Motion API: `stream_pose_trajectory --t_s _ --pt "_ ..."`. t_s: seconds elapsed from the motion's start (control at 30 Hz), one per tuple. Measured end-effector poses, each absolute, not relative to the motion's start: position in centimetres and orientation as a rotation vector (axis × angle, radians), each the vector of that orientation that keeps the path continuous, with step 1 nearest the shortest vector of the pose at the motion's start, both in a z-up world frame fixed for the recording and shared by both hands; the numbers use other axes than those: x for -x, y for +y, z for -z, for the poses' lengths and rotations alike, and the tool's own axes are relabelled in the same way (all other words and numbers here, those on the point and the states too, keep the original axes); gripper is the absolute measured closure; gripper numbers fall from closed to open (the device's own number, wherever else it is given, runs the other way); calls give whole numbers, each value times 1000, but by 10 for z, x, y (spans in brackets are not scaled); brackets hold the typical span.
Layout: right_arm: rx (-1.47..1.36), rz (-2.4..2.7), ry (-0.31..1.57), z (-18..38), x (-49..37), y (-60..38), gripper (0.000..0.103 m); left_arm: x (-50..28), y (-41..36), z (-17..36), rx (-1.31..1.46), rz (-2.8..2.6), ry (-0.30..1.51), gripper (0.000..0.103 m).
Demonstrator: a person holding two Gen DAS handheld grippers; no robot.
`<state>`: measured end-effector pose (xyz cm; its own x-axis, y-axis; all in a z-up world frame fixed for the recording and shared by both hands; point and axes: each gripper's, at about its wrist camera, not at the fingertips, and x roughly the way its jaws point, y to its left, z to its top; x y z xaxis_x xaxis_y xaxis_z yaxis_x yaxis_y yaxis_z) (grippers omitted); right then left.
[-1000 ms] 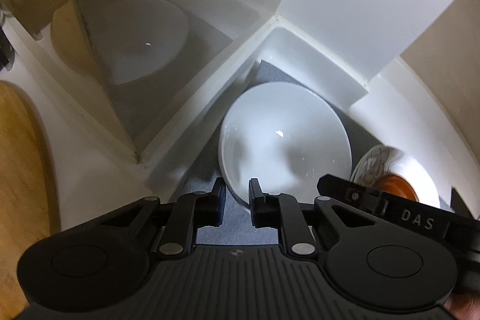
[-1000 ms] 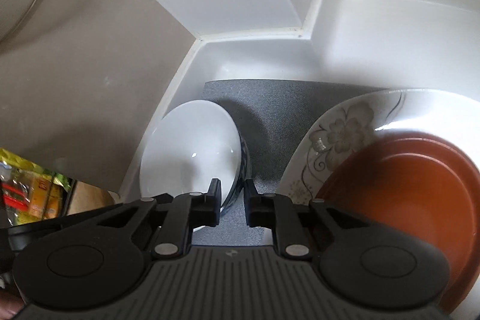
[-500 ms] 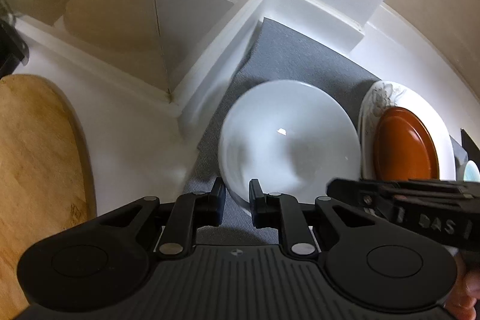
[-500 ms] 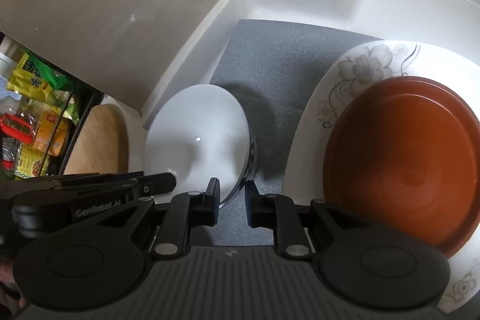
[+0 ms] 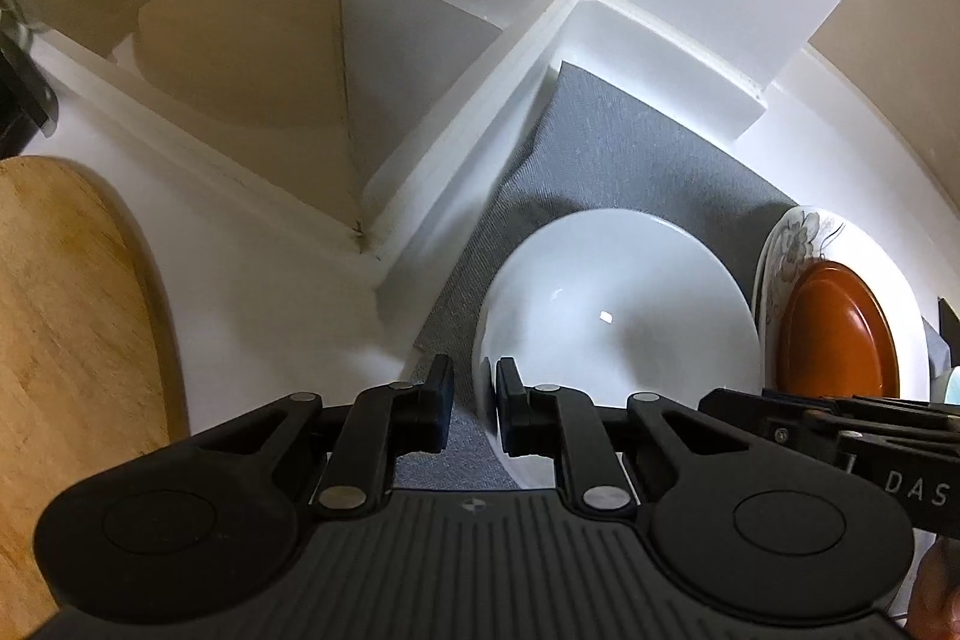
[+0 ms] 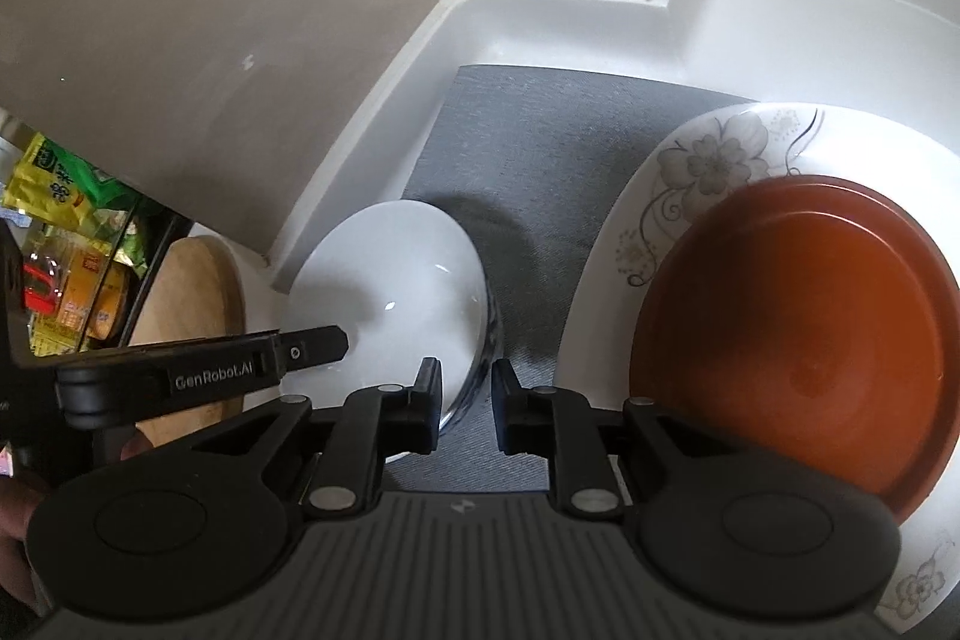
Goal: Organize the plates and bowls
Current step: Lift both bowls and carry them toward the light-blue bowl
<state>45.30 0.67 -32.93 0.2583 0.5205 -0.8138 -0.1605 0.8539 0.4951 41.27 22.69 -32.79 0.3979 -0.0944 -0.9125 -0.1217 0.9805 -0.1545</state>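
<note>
A white bowl (image 5: 618, 316) sits on a grey mat (image 5: 630, 154) inside a white cabinet. My left gripper (image 5: 474, 400) straddles the bowl's left rim with a narrow gap between the jaws. My right gripper (image 6: 465, 394) straddles the right rim of the same bowl (image 6: 390, 298), jaws slightly apart. Beside it a floral white plate (image 6: 708, 160) holds a brown plate (image 6: 798, 334); both show at the right of the left wrist view, the floral plate (image 5: 798, 238) under the brown plate (image 5: 840, 334).
The white cabinet wall (image 5: 468, 100) and its corner lie close on the left. A wooden board (image 5: 60, 310) lies outside the cabinet to the left. Snack packets (image 6: 60, 196) stand on a shelf at far left. The mat behind the bowl is bare.
Both grippers have drawn back from the cabinet's rear and the bowl has come toward the front edge with them. Both jaws' gaps now look a little wider.
</note>
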Motion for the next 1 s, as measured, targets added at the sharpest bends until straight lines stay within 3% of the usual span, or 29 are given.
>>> stream_pose_trajectory --t_s 0.27,1.0 --pt "-334 -479 1213 334 -452 10 83 -413 220 332 178 5 1157 93" --pt "-484 -466 1153 298 -428 -13 86 -386 216 292 238 24 1119 93"
